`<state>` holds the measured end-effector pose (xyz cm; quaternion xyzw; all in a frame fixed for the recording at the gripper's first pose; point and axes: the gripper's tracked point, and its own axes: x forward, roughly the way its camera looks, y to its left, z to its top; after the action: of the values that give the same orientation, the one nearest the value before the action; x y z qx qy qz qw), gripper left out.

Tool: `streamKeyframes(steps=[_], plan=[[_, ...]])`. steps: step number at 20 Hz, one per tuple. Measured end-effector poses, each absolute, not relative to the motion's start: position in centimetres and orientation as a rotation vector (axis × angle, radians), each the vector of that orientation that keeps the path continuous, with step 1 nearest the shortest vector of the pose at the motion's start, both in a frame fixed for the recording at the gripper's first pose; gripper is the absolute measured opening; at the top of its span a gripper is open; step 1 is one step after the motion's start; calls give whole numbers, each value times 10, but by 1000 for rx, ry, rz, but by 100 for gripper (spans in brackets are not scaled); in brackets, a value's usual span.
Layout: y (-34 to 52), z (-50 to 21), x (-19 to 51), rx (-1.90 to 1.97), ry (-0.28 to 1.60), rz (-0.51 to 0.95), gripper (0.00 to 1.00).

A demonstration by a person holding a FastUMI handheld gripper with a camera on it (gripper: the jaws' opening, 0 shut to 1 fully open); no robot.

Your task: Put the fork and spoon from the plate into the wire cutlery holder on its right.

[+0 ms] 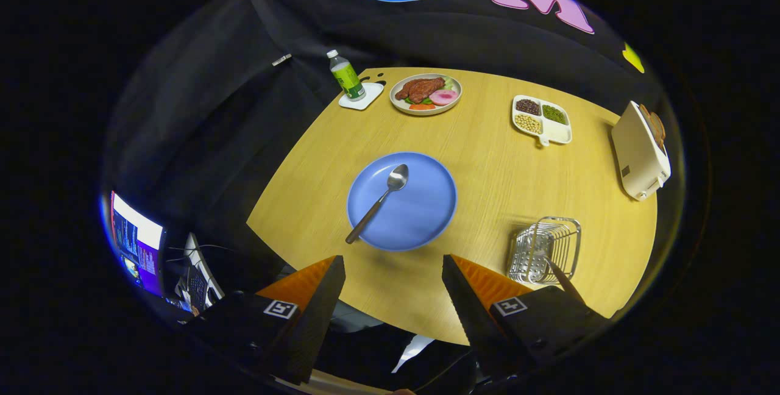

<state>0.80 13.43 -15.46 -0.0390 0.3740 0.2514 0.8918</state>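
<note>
Your gripper [393,273] jaws are hanging open, empty; spoon [379,201] is lying on plate [420,212] just ahead, wire holder [544,250] sitting right.

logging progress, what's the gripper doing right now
gripper: open, jaws apart and holding nothing, above the table edge just short of the blue plate, where the spoon lies.
</note>
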Motion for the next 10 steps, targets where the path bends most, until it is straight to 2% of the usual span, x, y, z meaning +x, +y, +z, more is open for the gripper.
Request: streamKeyframes(steps=[10], plan=[[201, -218, 60, -22, 897, 472, 100]])
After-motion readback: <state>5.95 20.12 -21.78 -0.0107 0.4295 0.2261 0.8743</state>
